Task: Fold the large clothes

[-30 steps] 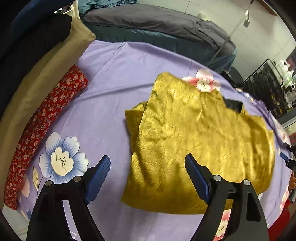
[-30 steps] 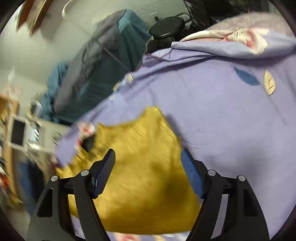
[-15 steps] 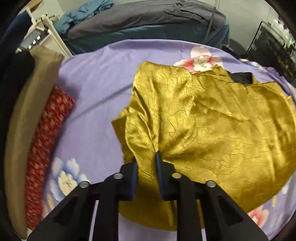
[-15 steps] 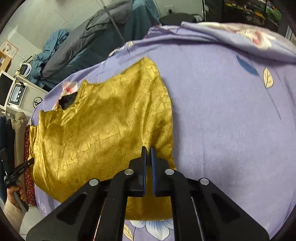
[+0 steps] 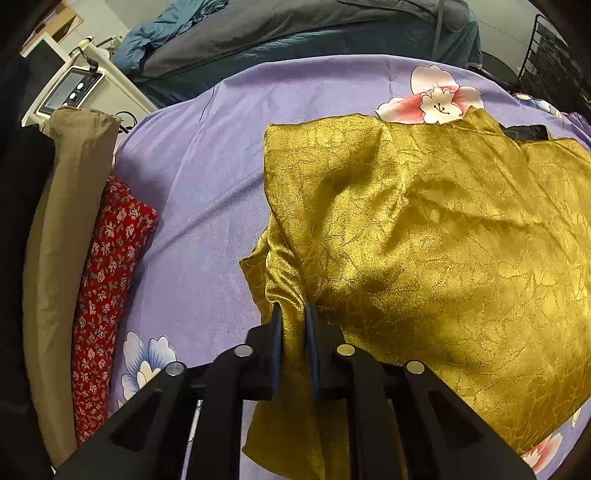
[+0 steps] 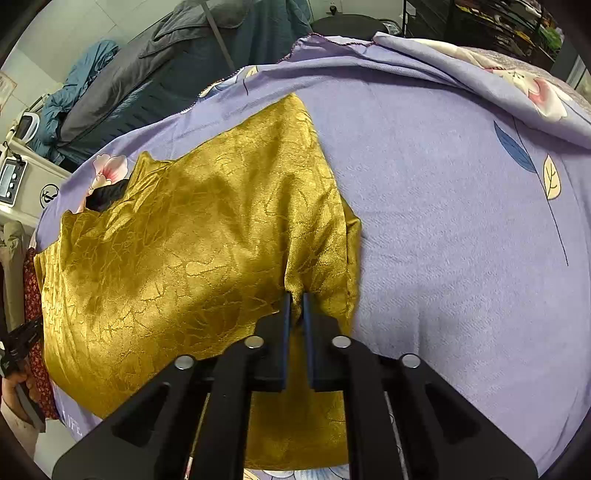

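While the gold garment [image 5: 424,236] lies on the purple bedsheet [image 5: 207,192], I have the left hand-held gripper [image 5: 293,317] and right hand-held gripper [image 6: 296,306] each pinching a fold of it.

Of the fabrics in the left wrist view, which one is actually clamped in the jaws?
The gold garment, bunched between the left gripper. The red floral fabric and the tan fabric lie untouched along the left edge of the purple sheet.

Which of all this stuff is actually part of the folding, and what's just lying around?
In the job:
- shiny gold crinkled garment
- left gripper
- right gripper, both clamped on it

Lying about:
- red floral fabric roll
- tan cushion
- grey quilt
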Available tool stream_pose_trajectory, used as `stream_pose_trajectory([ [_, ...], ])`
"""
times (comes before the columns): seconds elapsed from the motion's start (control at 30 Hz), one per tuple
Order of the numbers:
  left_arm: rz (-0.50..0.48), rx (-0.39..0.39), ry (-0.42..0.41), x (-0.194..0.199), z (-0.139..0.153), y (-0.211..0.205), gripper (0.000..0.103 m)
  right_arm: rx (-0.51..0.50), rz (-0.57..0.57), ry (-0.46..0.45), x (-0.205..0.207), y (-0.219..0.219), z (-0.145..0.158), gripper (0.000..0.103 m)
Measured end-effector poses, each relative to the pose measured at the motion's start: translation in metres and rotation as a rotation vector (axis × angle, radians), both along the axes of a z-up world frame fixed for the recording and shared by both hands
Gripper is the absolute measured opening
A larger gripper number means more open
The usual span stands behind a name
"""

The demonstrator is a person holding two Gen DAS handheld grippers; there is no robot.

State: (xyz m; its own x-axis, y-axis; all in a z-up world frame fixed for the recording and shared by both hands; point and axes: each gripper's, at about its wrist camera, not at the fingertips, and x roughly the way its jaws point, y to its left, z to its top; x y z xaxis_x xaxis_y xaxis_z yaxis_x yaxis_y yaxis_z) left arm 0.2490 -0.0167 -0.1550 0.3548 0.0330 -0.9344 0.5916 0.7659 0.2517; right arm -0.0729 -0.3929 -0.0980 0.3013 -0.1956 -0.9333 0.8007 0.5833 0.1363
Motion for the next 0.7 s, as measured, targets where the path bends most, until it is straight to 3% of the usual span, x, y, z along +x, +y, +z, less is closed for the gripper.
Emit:
stream_pose_trajectory([
  [0.13, -0.003, 0.005, -0.011, -0.002, 0.003, 0.004, 0.029, 0.001, -0.011, -0.009, -0.010, 0.000, 0.005, 0.023],
  [0.27, -0.001, 0.011, -0.028, 0.005, 0.007, 0.012, 0.046, -0.010, -0.049, -0.047, -0.024, 0.001, 0.015, 0.059],
  [0.43, 0.065, -0.081, -0.011, 0.016, 0.023, 0.036, 0.071, 0.025, -0.088, -0.105, -0.043, -0.002, 0.021, 0.067],
  [0.57, 0.137, -0.202, 0.026, 0.020, 0.036, 0.072, 0.077, 0.082, -0.091, -0.189, -0.064, -0.005, 0.021, 0.075],
  [0.7, 0.193, -0.268, 0.092, 0.010, 0.034, 0.107, 0.079, 0.191, -0.099, -0.294, -0.081, -0.007, 0.009, 0.080],
])
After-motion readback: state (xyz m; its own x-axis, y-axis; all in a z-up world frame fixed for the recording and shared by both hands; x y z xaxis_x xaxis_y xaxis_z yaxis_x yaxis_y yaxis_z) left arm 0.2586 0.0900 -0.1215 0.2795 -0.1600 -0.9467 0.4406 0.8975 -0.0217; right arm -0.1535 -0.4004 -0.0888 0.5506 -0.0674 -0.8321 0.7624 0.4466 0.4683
